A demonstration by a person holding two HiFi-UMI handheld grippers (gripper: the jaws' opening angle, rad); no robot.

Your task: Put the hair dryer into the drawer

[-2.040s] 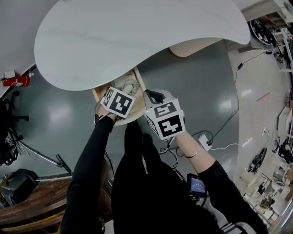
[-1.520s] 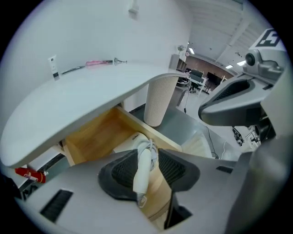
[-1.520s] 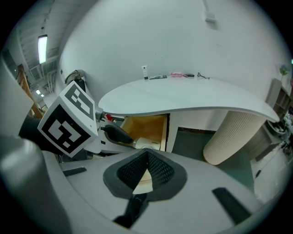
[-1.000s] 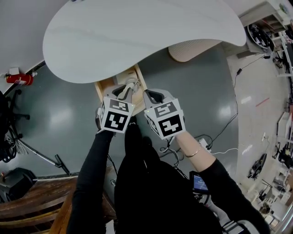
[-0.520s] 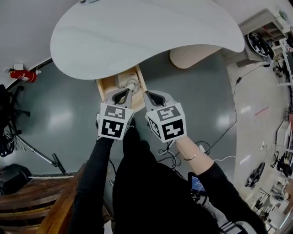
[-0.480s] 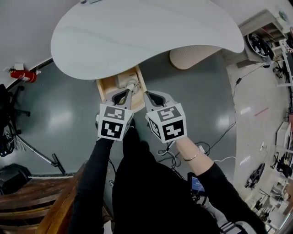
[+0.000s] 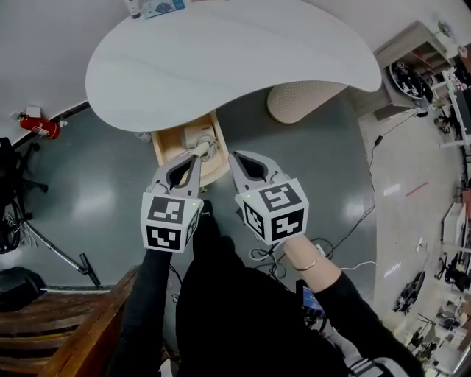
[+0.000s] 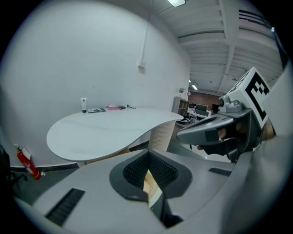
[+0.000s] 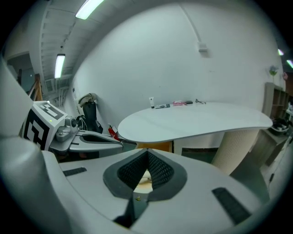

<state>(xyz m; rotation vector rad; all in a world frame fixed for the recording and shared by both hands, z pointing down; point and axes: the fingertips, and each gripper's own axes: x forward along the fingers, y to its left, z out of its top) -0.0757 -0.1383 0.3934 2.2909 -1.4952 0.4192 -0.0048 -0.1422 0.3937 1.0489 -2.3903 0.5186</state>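
- Left claw: jaws pressed together with nothing between them; its own view shows the ribbed pads meeting at the tips. It hangs above the front edge of the drawer and points toward it at a downward slant.
- Right claw: jaws likewise closed and empty. It sits just beside the left claw, over the grey floor at the drawer's right corner.
- Hair dryer: white, lying inside the open drawer; neither claw touches it. Its cord appears coiled beside it, though the detail is too small to confirm.
- Drawer: pale wood, pulled out from under the near edge of the surface, with its back part hidden beneath that edge.
- Surface: white, rounded and irregular in outline, carried on a ribbed pedestal to the right of the drawer. A small bottle and some flat items stand at its far edge.
- Surroundings: a red fire extinguisher by the wall at left, cables on the floor at right, and wooden furniture at lower left.
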